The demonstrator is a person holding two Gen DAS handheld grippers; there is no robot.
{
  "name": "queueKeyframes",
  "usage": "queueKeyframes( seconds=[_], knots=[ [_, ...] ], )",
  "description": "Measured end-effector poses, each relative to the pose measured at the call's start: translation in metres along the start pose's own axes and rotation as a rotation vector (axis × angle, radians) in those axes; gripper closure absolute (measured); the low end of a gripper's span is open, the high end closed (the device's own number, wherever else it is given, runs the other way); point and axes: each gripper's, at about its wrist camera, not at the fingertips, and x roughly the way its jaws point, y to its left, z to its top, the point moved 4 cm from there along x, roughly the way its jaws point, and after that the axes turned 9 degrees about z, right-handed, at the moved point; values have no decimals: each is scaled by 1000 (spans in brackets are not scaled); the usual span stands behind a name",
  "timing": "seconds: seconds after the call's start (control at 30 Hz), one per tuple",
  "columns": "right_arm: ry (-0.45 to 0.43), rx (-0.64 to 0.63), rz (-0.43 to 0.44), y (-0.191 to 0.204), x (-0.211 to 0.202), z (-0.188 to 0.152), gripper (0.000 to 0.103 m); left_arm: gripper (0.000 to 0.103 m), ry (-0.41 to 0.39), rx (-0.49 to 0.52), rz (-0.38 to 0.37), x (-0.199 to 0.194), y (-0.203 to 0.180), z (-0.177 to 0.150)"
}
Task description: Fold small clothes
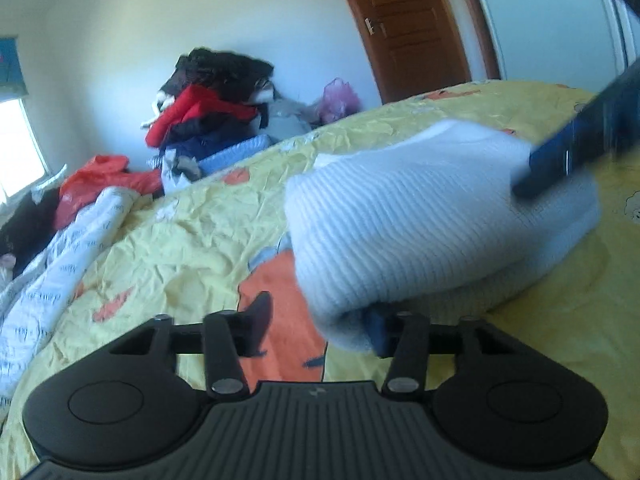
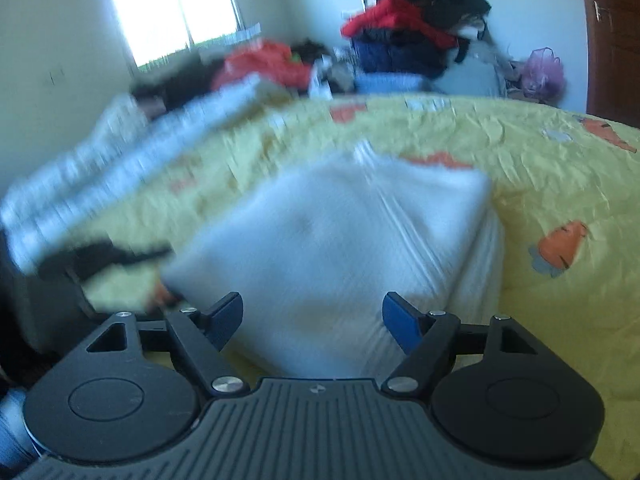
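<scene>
Left wrist view. The white knit garment (image 1: 420, 216) lies folded on the yellow bedsheet (image 1: 180, 232), filling the centre and right of the frame. The left gripper (image 1: 320, 326) has its fingers set wide apart; the right-hand finger is tucked under or into the garment's lower corner, the left-hand finger (image 1: 258, 316) stands clear over the orange print. It grips nothing that can be seen. The right gripper (image 1: 580, 140) enters from the upper right, blurred, resting on or just above the garment's far edge; whether it pinches cloth there cannot be told from this view.

Right wrist view. The garment (image 2: 340, 248) sits in the middle of the frame, a thick folded block on the bedsheet (image 2: 560, 184). The right gripper (image 2: 312, 320) is wide open, its fingers straddling the near edge without closing on it. A pile of clothes (image 2: 412, 32) stands in the upper right; a rumpled quilt (image 2: 120, 160) lies at left, blurred.

Assessment. The garment looks soft, light, ribbed and bulky, not slippery or fragile. Its layers will likely slump if lifted by one point. Best hold is judged to be at two corners of one folded edge, pinching all layers together.
</scene>
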Motion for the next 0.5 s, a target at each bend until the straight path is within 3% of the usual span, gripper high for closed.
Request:
queueKeyframes(
  seconds=[0.1,0.2,0.27,0.4,0.5],
  knots=[
    [33,-123,-58,8,5,-15,26,65,-29,15,29,5,6,1],
    [30,-116,-63,11,10,-21,26,65,55,-26,18,28,9,-11],
    [34,-147,-80,16,16,-24,20,66,83,-82,26,35,7,-17],
    [61,-258,-139,33,26,-31,9,66,70,-68,56,20,1,-15],
    [-1,-240,-143,39,14,-30,7,59,67,-73,56,-2,3,-17]
  ],
)
